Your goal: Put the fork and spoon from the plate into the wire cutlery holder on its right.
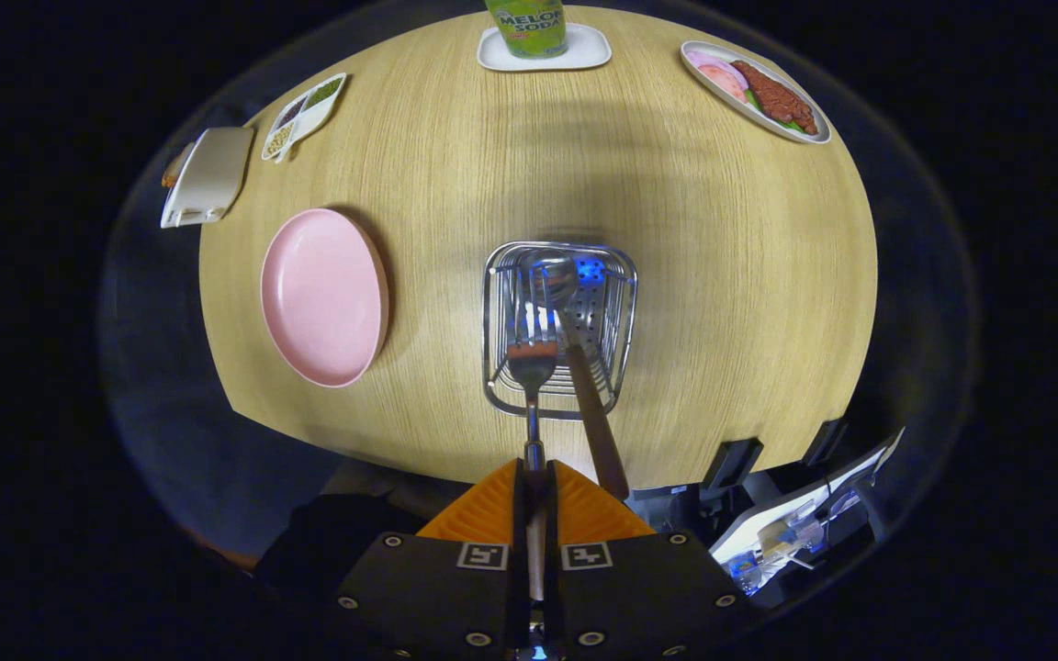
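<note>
Holding fork (532,386) by its handle, gripper (536,500) fingers clamped on it, tines down w/ head just inside the wire holder (558,329). Spoon (575,340) already in there, handle leaning out beside the fork. Plate (323,296) bare. Keep fork vertical, lower w/o snagging spoon or wires, then open fingers.

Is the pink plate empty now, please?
Yes, empty: the pink plate shows bare; the gripper grips the fork over the holder.
</note>
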`<state>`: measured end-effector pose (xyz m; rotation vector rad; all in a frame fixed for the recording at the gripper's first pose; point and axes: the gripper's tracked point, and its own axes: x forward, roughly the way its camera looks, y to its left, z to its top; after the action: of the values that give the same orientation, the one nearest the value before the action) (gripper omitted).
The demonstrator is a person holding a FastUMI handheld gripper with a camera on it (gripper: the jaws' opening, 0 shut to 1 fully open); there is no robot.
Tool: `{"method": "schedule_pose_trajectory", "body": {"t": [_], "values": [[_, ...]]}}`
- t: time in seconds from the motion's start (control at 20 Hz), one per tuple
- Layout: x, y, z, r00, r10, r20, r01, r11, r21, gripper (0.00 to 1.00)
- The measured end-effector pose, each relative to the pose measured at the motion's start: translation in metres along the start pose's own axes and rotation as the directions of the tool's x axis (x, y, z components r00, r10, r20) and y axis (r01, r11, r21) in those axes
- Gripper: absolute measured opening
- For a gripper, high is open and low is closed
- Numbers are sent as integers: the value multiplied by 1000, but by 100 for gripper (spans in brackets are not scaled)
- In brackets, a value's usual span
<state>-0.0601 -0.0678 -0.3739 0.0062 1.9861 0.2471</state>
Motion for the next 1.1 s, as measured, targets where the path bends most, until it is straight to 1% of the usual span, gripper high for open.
{"method": "schedule_pose_trajectory", "body": {"t": [0.15, 0.2, 0.35, 0.5, 0.6, 0.65, 0.75, 0.85, 0.95, 1.05, 1.1], "values": [[4, -1, 3, 1000, -1, -26, 1, 1000, 20, 7], [3, -1, 6, 1000, 3, -28, -2, 1000, 31, 8], [-2, 1, 18, 1000, 26, 6, -26, 999, 38, 12], [-11, -1, 32, 995, 15, 101, -20, 999, 50, 13], [-23, 1, 42, 981, 16, 195, -27, 998, 56, 13], [-33, 3, 47, 970, 20, 243, -34, 998, 55, 17], [-51, 12, 56, 937, 46, 345, -67, 996, 50, 26], [-74, 23, 58, 898, 43, 438, -66, 997, 37, 33], [-99, 38, 62, 838, 61, 541, -75, 997, 5, 38], [-128, 51, 60, 765, 84, 639, -91, 996, -22, 44], [-139, 56, 61, 728, 89, 680, -91, 995, -34, 52]]}}
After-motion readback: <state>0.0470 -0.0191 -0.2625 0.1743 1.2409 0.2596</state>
